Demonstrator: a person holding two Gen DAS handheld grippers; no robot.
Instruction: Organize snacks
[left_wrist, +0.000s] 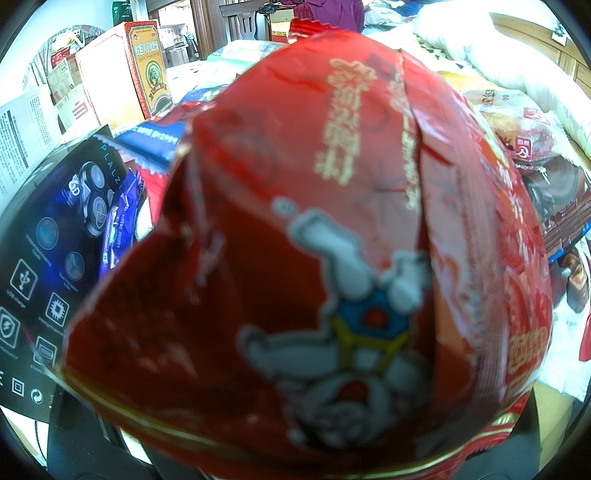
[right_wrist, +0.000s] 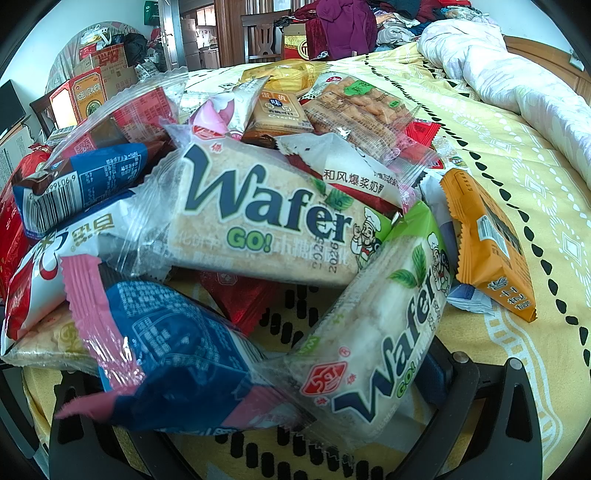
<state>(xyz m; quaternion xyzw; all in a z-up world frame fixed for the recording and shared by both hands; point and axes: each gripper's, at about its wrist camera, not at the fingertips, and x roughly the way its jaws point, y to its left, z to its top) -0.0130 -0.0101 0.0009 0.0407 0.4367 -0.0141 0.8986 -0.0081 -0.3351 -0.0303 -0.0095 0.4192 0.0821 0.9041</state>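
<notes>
Yellow patterned bedding (right_wrist: 517, 177) spreads under a heap of snack packets, with a cluttered room of boxes and clothes beyond.

Nearest your left camera, a red snack bag (left_wrist: 332, 240) printed with a cartoon figure fills almost the whole frame. Your left gripper seems to pinch its lower edge at the bottom of the frame, though the fingers themselves are hidden, so grip depth cannot be told. Lift it clear before you move sideways; the bag blocks your view of where it will land. At left stands a dark shaver box (left_wrist: 55, 240), and at upper left a tall red carton (left_wrist: 147, 66).

Nearest your right camera, the right gripper (right_wrist: 280, 435) stands spread wide, its dark fingers (right_wrist: 517, 398) low at both bottom corners. Between them lie a blue-and-pink packet (right_wrist: 177, 362) and a Wafer packet (right_wrist: 384, 350), overlapping. Judge which one you want; closing now may catch both.

Further up, a second Wafer pack (right_wrist: 266, 214) rests on the pile. An orange packet (right_wrist: 487, 251) lies right, apart. A rumpled white quilt (right_wrist: 517, 85) lies at upper right.
</notes>
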